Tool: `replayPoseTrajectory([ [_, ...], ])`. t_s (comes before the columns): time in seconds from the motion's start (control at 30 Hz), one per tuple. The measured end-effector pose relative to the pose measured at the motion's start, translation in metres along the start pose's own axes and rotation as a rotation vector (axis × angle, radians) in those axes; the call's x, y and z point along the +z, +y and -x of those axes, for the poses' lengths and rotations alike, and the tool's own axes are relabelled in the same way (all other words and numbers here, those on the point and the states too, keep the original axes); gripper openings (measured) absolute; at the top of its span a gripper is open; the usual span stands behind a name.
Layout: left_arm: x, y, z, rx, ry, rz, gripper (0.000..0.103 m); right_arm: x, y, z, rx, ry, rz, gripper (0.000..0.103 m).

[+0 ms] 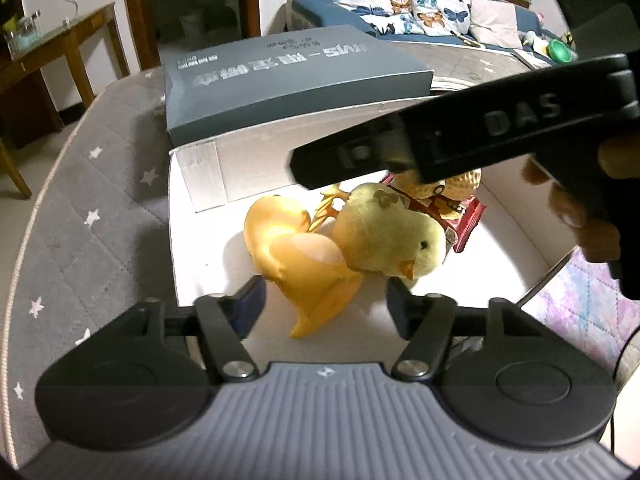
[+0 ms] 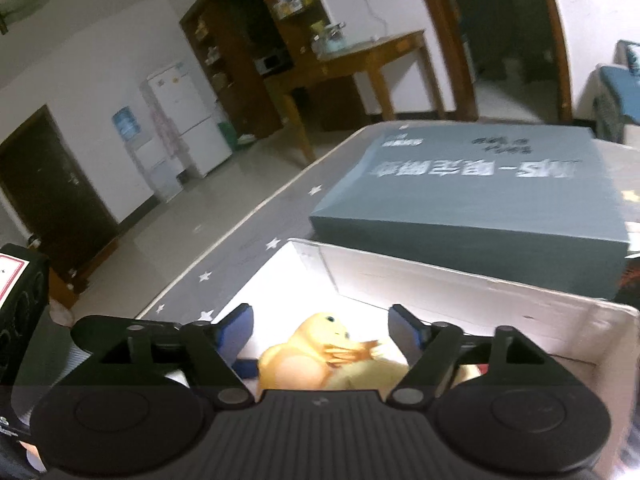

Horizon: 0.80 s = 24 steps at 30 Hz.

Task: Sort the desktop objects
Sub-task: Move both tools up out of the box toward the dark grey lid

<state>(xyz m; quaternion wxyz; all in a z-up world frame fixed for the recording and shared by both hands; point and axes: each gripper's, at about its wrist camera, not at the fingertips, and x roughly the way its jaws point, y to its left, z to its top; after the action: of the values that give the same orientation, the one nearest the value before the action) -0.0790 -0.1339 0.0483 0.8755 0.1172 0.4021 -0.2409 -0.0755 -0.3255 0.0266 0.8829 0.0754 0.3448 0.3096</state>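
A white open box (image 1: 192, 184) sits on a grey star-patterned quilted cover (image 1: 92, 216) over the worktop, and its far wall touches a grey-blue lidded box (image 1: 288, 80) with white print that lies flat behind it. Inside the white box, an orange rubber duck (image 1: 296, 256) lies on its side against a yellow plush chick (image 1: 392, 236), with a red snack packet (image 1: 460, 216) and a pale peanut-shaped toy (image 1: 460, 182) crowded toward the far right corner; the floor of the box to the left of the duck is bare white. The left gripper (image 1: 326, 300) hangs over the near edge of the box, released, its fingers spread to either side of the duck's tail without touching it. The right gripper (image 2: 320, 328) is also released and empty, its blue-padded fingers (image 2: 236, 332) wide apart above the duck and chick; from the left wrist view its black body, marked DAS, crosses over the box from the right, held by a hand (image 1: 576, 208). Left of the white box the quilted cover runs clear to a corded edge. To the right of the box lies a pastel quilted patch (image 1: 580, 300). Past the worktop stand a wooden side table (image 2: 360, 60) and a sofa with butterfly cushions (image 1: 400, 0).
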Motion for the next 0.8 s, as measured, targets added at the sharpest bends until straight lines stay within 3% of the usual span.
replayPoseTrajectory([
  [0.1,-0.003,-0.007,0.009,0.005,-0.013,-0.006,0.07,-0.007,-0.001,0.014,-0.037,-0.025,-0.009,0.088],
  [0.33,-0.008,-0.016,0.034,0.039,-0.052,-0.034,0.09,-0.024,-0.005,0.046,-0.106,-0.091,-0.041,0.096],
  [0.5,-0.008,-0.02,0.046,0.058,-0.082,-0.048,0.093,-0.038,-0.009,0.064,-0.149,-0.121,-0.061,0.1],
  [0.6,-0.007,-0.022,0.053,0.061,-0.116,-0.053,0.103,-0.047,-0.009,0.072,-0.171,-0.132,-0.075,0.103],
  [0.8,-0.002,-0.02,0.059,0.041,-0.136,-0.032,0.103,-0.058,-0.014,0.086,-0.202,-0.156,-0.099,0.103],
])
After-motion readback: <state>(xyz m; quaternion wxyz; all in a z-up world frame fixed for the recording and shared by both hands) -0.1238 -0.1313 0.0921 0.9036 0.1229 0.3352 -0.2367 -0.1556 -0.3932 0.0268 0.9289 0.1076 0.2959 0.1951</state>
